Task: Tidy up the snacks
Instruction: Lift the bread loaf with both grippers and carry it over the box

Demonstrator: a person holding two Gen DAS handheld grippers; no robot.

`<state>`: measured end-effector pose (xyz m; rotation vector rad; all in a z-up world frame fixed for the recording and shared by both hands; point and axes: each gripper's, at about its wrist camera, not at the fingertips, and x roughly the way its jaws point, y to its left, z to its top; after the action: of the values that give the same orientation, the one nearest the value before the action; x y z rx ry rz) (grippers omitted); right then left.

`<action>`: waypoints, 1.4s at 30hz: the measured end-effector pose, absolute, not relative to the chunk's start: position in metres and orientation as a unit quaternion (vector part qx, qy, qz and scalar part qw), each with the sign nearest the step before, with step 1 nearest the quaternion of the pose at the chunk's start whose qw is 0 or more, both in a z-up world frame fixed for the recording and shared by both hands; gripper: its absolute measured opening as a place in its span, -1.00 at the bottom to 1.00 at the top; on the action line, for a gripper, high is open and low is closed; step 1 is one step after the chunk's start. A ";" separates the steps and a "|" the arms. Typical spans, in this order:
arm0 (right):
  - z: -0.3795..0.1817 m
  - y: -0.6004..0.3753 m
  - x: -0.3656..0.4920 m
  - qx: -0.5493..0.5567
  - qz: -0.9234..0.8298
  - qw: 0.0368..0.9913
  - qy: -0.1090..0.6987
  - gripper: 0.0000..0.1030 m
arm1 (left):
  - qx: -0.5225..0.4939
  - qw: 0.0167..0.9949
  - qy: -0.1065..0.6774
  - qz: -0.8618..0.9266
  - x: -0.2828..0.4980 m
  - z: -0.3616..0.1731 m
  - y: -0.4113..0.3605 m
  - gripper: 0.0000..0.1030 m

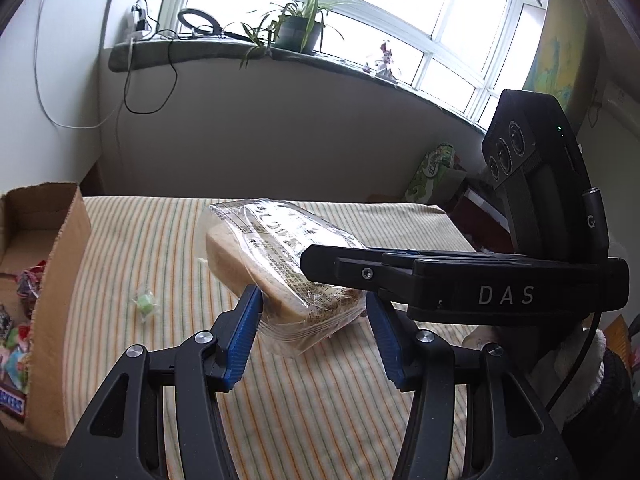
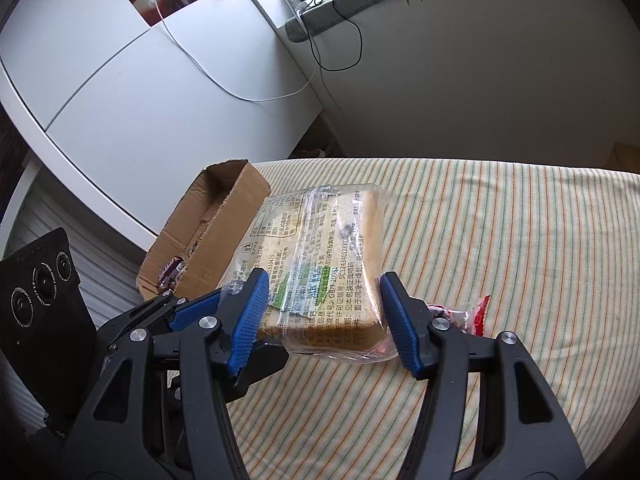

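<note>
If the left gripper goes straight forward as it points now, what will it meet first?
The wrapped bread: it already sits between the left gripper pads. The right gripper is just beyond it and holds it too. Depth past that is unclear.

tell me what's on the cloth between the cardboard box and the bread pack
In the left wrist view, one small green wrapped candy lies on the striped cloth between the cardboard box and the bread pack.

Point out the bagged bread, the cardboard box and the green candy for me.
bagged bread (image 2: 320,264): right wrist view, printed label face.
cardboard box (image 1: 60,280): left wrist view, outer side wall.
green candy (image 1: 145,303): left wrist view, wrapper middle.
</note>
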<state>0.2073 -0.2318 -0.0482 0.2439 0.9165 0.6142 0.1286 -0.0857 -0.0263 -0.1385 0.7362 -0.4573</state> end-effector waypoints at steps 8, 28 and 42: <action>-0.031 -0.196 0.194 0.097 0.310 0.847 0.421 0.18 | -0.072 0.916 0.336 -0.206 0.110 -0.014 -0.056 0.02; -0.022 -0.071 0.194 0.063 0.359 0.831 0.421 0.18 | -0.094 0.934 0.311 -0.147 0.095 -0.009 0.041 0.02; -0.036 0.015 0.208 0.029 0.385 0.813 0.436 0.18 | -0.125 0.936 0.311 -0.108 0.102 -0.024 0.110 0.02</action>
<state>0.2080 0.0149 -0.0365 0.0627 0.9314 0.8214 0.1025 0.1095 -0.0239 -0.2553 0.6359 -0.2209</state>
